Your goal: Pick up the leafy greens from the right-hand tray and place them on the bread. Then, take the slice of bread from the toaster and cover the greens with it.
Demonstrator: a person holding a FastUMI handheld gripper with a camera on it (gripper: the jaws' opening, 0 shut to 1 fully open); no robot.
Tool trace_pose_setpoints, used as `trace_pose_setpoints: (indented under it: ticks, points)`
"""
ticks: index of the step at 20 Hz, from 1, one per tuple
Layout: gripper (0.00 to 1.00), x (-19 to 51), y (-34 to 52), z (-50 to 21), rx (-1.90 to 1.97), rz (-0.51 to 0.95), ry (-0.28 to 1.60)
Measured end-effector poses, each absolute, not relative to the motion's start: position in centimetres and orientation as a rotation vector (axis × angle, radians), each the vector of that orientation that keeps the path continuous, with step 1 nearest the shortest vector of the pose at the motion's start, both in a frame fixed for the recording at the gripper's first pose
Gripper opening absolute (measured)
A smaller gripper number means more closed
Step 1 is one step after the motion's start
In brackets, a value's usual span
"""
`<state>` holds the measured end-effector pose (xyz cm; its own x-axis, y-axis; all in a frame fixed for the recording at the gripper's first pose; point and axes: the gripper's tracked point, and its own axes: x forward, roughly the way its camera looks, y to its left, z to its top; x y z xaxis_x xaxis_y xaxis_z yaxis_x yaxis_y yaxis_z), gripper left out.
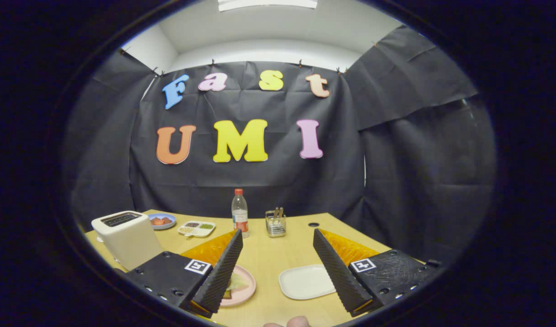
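Presently my tool (278, 259) is held above the table (269, 254) with its fingers spread wide and nothing between them. Just beneath the left finger sits a pink plate (246, 286); on it lie the leafy greens (238, 282), pale green and crinkled, resting on what I take to be the bread (226, 294), of which a thin brown edge shows below the leaf. Ahead of the right finger lies the white tray (305, 281), bare on its visible surface. I judge that the first half of the task is done and that the tool is raised and open so it can travel to the toaster (126, 236), which stands well apart, beyond the left finger, with its slot facing up; I cannot tell whether a slice sits in the slot. Farther back on the table stand a blue dish (165, 222), a compartment dish (196, 228), a bottle (240, 218) and a wire holder (275, 225). A fingertip (298, 321) shows nearest me.
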<state>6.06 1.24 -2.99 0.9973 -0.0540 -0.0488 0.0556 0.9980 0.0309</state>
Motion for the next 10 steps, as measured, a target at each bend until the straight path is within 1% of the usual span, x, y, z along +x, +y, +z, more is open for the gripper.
trace_pose_setpoints:
  ticks: [5, 10]
  points:
    - [0.95, 2.0, 0.2, 0.4, 0.024, -0.044, -0.029]
    - [0.95, 0.1, -0.9, 0.2, 0.035, -0.066, -0.041]
